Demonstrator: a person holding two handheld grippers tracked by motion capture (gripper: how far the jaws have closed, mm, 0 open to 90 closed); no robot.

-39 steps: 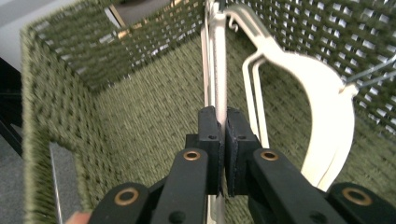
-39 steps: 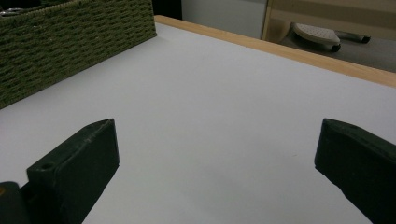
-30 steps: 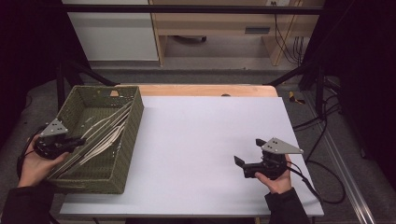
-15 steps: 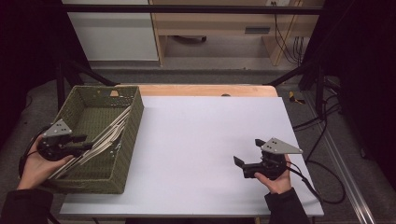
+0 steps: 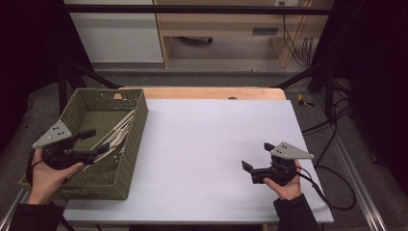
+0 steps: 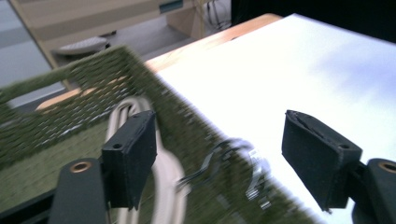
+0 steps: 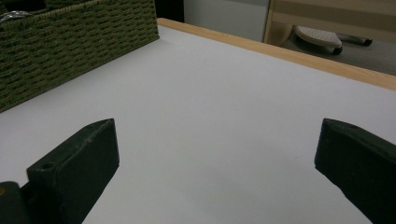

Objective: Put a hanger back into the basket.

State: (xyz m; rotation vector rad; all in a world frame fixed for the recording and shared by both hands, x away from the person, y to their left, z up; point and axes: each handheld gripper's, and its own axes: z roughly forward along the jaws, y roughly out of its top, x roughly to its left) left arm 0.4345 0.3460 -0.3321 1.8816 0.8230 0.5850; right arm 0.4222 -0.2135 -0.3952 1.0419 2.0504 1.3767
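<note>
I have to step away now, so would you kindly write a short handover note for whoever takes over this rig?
Left gripper: jaws have just been opening and stand open over the green woven basket; nothing is between them.
Right gripper: open, resting low near the right edge of the white table, nothing between its jaws.
Things: pale hangers with metal hooks lie slanted in the basket, leaning toward its right wall.
Done: hangers are in the basket and released.
Left: probably draw the left gripper away; nothing else lies on the table to collect.
</note>
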